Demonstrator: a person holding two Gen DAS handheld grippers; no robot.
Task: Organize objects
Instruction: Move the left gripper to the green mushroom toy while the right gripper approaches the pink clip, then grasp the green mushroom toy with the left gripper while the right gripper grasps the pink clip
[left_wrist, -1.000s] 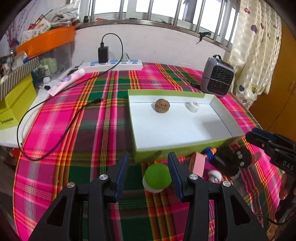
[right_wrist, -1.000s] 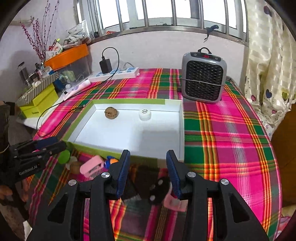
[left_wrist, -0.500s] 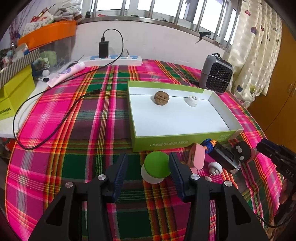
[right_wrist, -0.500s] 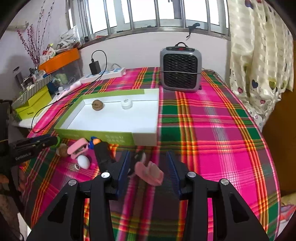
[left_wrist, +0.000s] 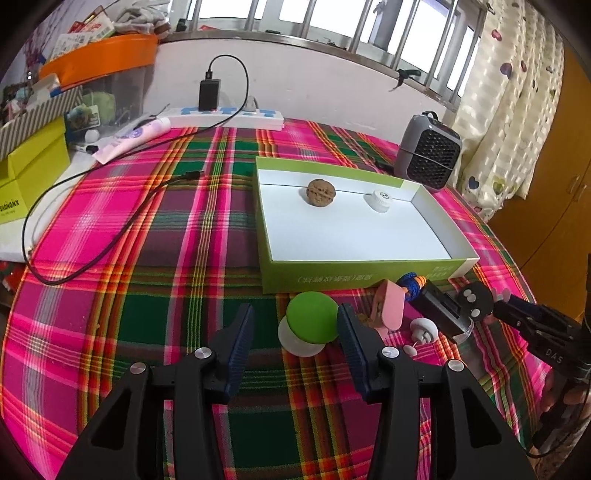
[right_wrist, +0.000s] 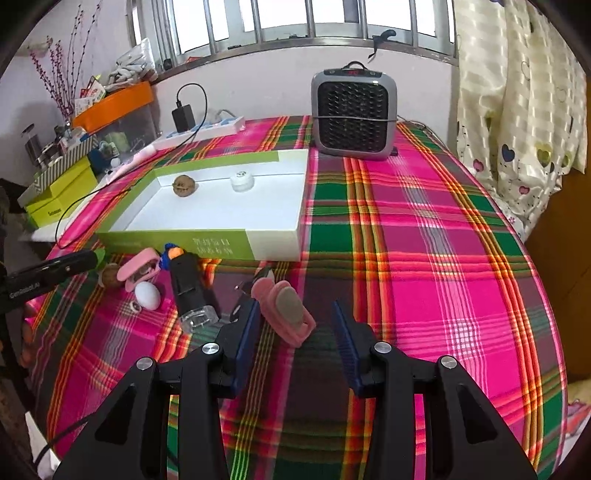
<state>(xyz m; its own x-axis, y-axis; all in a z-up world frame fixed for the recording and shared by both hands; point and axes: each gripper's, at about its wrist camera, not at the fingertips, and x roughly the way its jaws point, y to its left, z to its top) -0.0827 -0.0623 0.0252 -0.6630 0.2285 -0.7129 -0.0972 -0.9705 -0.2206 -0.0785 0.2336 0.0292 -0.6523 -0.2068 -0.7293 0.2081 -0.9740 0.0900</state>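
Observation:
A green-capped white mushroom toy (left_wrist: 308, 328) lies on the plaid cloth between the fingers of my left gripper (left_wrist: 295, 334). That gripper is open, with a clear gap on the left side. My right gripper (right_wrist: 297, 325) is open too. A pink toy with a grey oval pad (right_wrist: 286, 308) rests on the cloth between its fingers, close to the left one. From the left wrist that toy (left_wrist: 474, 299) shows a black round side with white dots, just ahead of the right gripper (left_wrist: 517, 314). The green box lid (left_wrist: 354, 280) holds a walnut (left_wrist: 320, 192) and a white cap (left_wrist: 380, 199).
In front of the lid lie a pink case (right_wrist: 138, 271), a white egg shape (right_wrist: 147, 295), a black device with a clear end (right_wrist: 190, 288) and a blue-orange piece (left_wrist: 412, 286). A heater (right_wrist: 352, 114), power strip (left_wrist: 229, 114), black cable (left_wrist: 110, 236) and yellow boxes (left_wrist: 29, 181) stand around.
My right gripper drew back from the lid toward the table's front, so the pink toy now shows further out between its fingers. The left gripper's fingers spread a little around the mushroom.

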